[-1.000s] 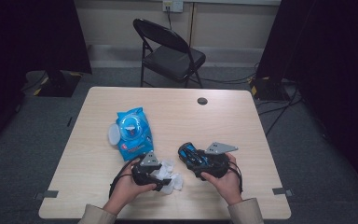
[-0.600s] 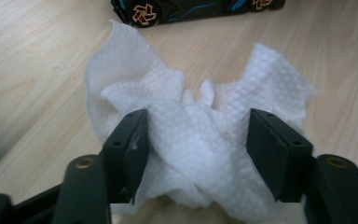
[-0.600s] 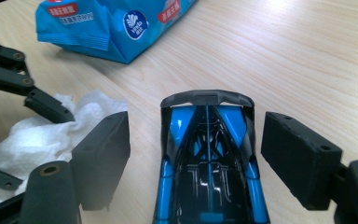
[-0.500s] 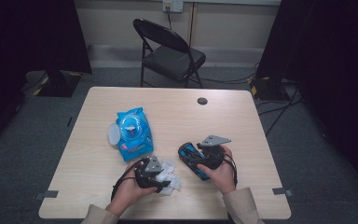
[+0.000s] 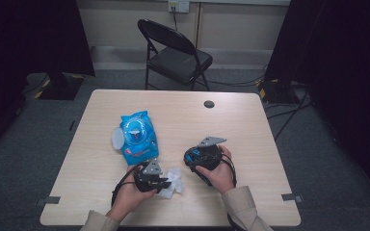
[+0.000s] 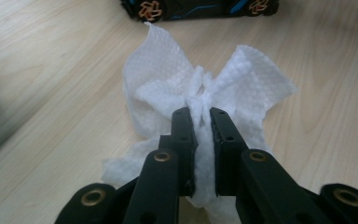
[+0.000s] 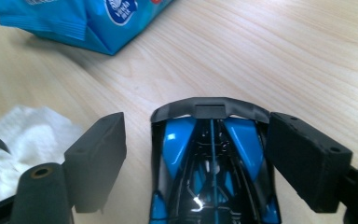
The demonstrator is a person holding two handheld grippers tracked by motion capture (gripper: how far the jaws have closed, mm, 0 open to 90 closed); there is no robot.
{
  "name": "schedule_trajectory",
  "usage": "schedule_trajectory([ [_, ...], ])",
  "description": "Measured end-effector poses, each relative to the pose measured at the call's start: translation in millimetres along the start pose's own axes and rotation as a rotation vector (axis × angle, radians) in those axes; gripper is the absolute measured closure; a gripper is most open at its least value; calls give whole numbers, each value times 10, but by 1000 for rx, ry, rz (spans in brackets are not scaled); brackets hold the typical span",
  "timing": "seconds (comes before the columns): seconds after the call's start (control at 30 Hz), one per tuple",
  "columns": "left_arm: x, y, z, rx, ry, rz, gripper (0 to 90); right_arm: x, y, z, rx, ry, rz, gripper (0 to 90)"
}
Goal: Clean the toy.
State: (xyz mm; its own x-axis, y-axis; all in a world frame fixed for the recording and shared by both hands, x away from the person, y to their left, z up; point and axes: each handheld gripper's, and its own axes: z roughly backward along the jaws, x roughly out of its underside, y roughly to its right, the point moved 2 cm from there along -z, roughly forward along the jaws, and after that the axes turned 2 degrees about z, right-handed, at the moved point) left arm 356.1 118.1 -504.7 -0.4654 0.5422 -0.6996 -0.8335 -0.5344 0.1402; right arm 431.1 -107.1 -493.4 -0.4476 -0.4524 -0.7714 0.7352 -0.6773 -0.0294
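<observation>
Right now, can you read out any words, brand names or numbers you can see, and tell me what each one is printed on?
Nothing can be read in full.
Blue wet wipes pack: a round blue-and-white logo with white lettering, cut off by the frame edge and too blurred to read.
The same pack in the high view: a red label strip, too small to read.
Toy car: no lettering visible.

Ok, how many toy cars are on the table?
1: the car lies near the table's front edge, between the right tool's open jaws, beside the wipe.

Left claw just closing, pinched tight; right claw opening, jaws wide.
</observation>
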Motion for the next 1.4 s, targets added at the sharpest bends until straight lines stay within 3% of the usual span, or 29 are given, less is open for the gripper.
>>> schedule_trajectory([
  [0.17,33,-103,137,3,20,27,816,-39,51,-39,27,-35,2,176],
  [0.43,37,-152,189,23,47,49,816,-24,71,-157,12,-136,19,165],
  [0.57,15,-165,232,14,70,50,816,-23,79,-187,-1,-155,24,175],
  [0.87,14,-187,262,9,87,57,816,52,57,-215,5,-164,24,197],
  [1.4,12,-181,220,19,68,56,816,117,50,-208,28,-116,35,246],
])
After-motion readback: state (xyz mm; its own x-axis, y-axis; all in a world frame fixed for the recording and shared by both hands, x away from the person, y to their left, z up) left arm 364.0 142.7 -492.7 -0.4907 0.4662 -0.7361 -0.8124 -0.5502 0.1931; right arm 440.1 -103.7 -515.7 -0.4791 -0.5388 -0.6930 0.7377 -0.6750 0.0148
